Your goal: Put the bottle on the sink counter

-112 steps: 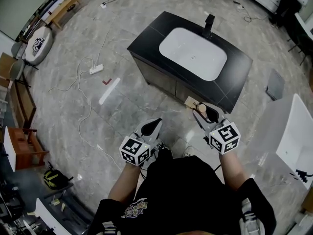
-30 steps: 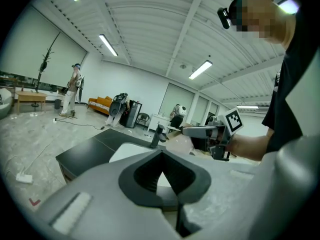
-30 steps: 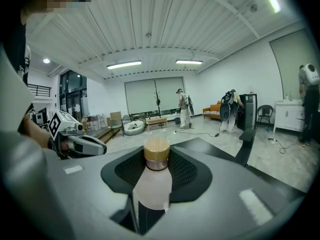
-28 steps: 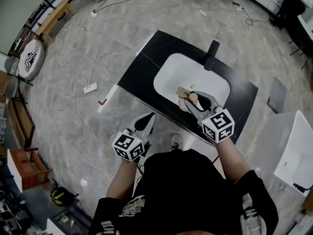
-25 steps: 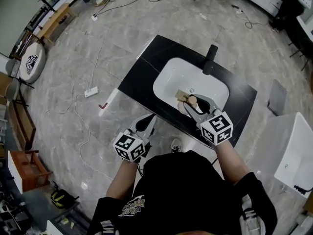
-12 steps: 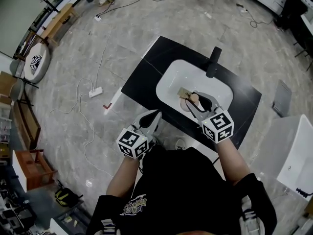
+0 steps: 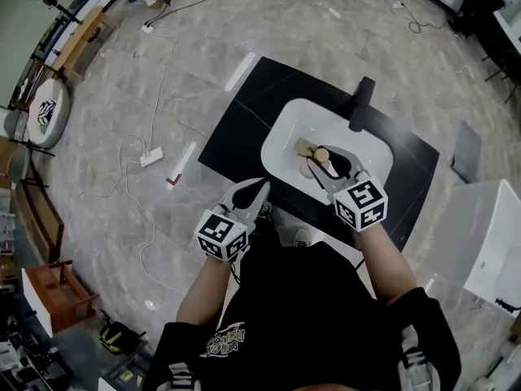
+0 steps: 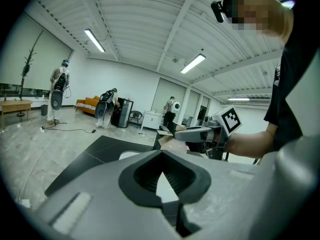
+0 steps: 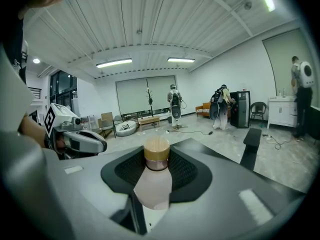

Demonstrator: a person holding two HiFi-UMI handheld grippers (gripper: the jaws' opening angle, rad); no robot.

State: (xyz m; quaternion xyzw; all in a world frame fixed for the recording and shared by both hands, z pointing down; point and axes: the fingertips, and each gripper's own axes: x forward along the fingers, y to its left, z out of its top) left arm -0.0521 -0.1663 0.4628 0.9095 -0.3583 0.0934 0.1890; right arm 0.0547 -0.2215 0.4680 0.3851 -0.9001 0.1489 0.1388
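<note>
The bottle (image 7: 322, 155) has a pale body and a round wooden cap. My right gripper (image 7: 326, 161) is shut on it and holds it above the near side of the white basin (image 7: 293, 125) in the black sink counter (image 7: 244, 112). In the right gripper view the bottle (image 9: 156, 164) stands upright between the jaws, gripped just under its cap. My left gripper (image 7: 259, 190) hovers at the counter's front edge, shut, with nothing in it. The left gripper view shows its jaws closed together, with the right gripper (image 8: 200, 133) beyond them.
A black faucet (image 7: 361, 103) rises at the basin's far rim. A power strip (image 7: 151, 157) and cables lie on the marble floor to the left. A white cabinet (image 7: 496, 243) stands at the right. Several people with equipment stand far off in both gripper views.
I have come up to the counter from a few steps back. The right gripper has carried the bottle from short of the counter to above the basin. The left gripper reached the front edge.
</note>
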